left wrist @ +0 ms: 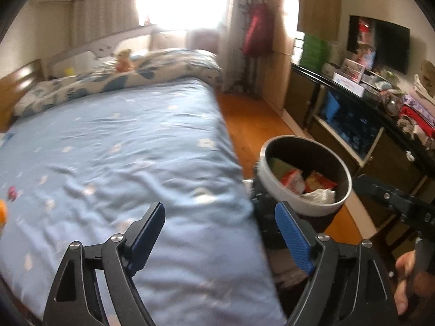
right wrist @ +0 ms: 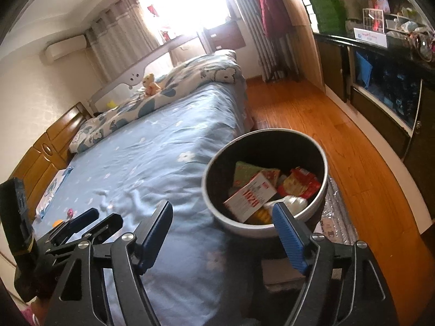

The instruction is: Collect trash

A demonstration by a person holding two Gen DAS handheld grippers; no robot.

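A round grey trash bin point(left wrist: 280, 187) with a black inside stands on the floor beside the bed; it also shows in the right wrist view point(right wrist: 214, 217). It holds a red-and-white box point(right wrist: 250, 198), red and yellow wrappers point(right wrist: 299, 184) and white crumpled paper point(left wrist: 320, 195). My left gripper point(left wrist: 220, 217) is open and empty over the bed's right edge. My right gripper point(right wrist: 223, 217) is open and empty just short of the bin's near rim. Small bits lie on the sheet at the left: a pink piece point(left wrist: 12, 191) and an orange piece point(left wrist: 2, 213). The left gripper also shows in the right wrist view point(right wrist: 81, 222).
The bed point(left wrist: 122, 149) has a blue flowered sheet, a folded quilt point(left wrist: 114, 81) and a small plush toy point(right wrist: 151, 82). A wooden floor strip point(right wrist: 326, 135) runs between the bed and a dark cluttered cabinet point(right wrist: 386, 87). A silver mat point(right wrist: 337, 217) lies under the bin.
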